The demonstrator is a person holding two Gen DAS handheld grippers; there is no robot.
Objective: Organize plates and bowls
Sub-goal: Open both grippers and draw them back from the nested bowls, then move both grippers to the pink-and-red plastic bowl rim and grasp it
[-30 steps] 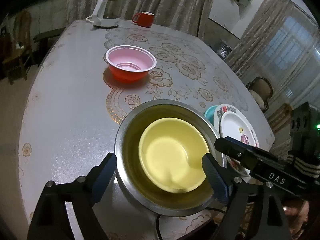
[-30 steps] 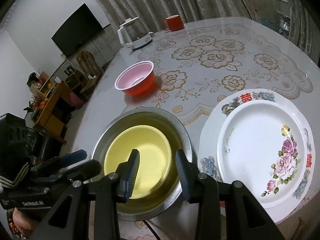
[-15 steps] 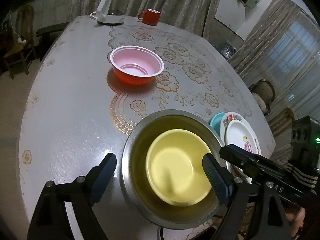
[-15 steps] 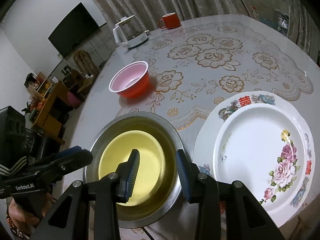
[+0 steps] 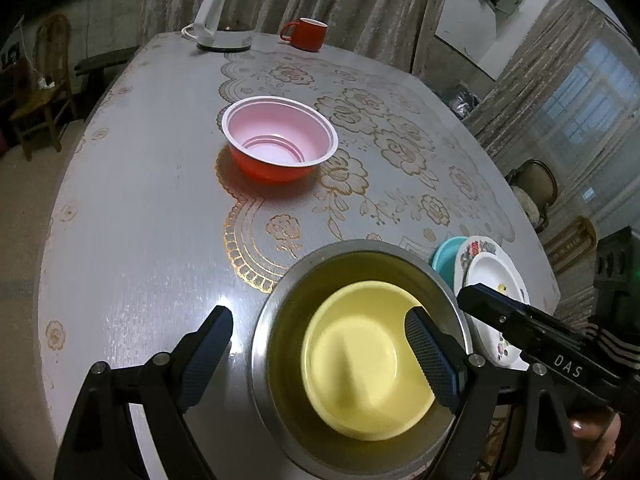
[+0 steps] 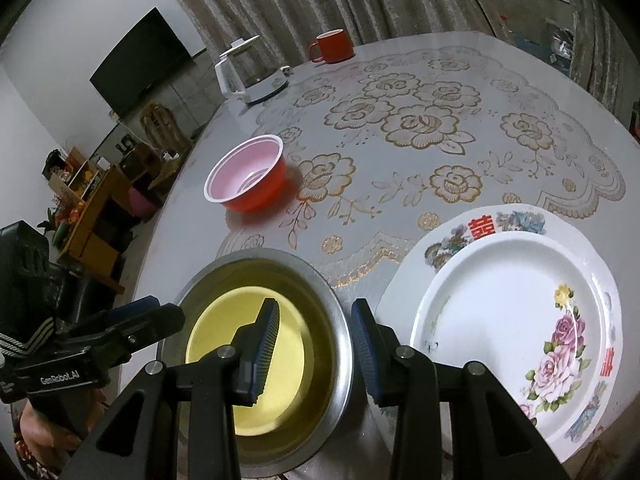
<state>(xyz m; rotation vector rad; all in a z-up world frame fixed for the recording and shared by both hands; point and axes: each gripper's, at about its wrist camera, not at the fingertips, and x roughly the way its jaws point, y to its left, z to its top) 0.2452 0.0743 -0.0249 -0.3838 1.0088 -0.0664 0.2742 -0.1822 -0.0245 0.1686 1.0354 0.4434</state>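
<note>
Left wrist view first: my left tongs [image 5: 318,354] are spread wide and hold nothing, one blue pad [image 5: 206,354] over bare table [image 5: 140,240], the other over the right rim of the steel bowl [image 5: 276,320]. A yellow bowl [image 5: 360,364] sits nested inside that steel bowl, directly ahead of and below these tongs. Farther ahead, well apart, a red bowl with a pink inside [image 5: 280,144] stands upright on the lace-patterned cloth. To the right of my tongs I see the floral plate [image 5: 486,280] with a teal dish [image 5: 446,254] peeking out from beneath its far edge. At the table's far end stand a white kettle [image 5: 226,16] and a red mug [image 5: 308,34].

Right wrist view now: my right tongs [image 6: 314,352] are parted, gripping nothing, and they straddle the steel bowl's [image 6: 340,344] right rim, one pad inside above the yellow bowl [image 6: 212,320], one outside. Just right of them lies the floral plate [image 6: 500,300], stacked on a larger decorated plate [image 6: 480,226]. My left tongs [image 6: 132,320] show at the left, beside the steel bowl. The red bowl [image 6: 250,184] sits ahead and left.
</note>
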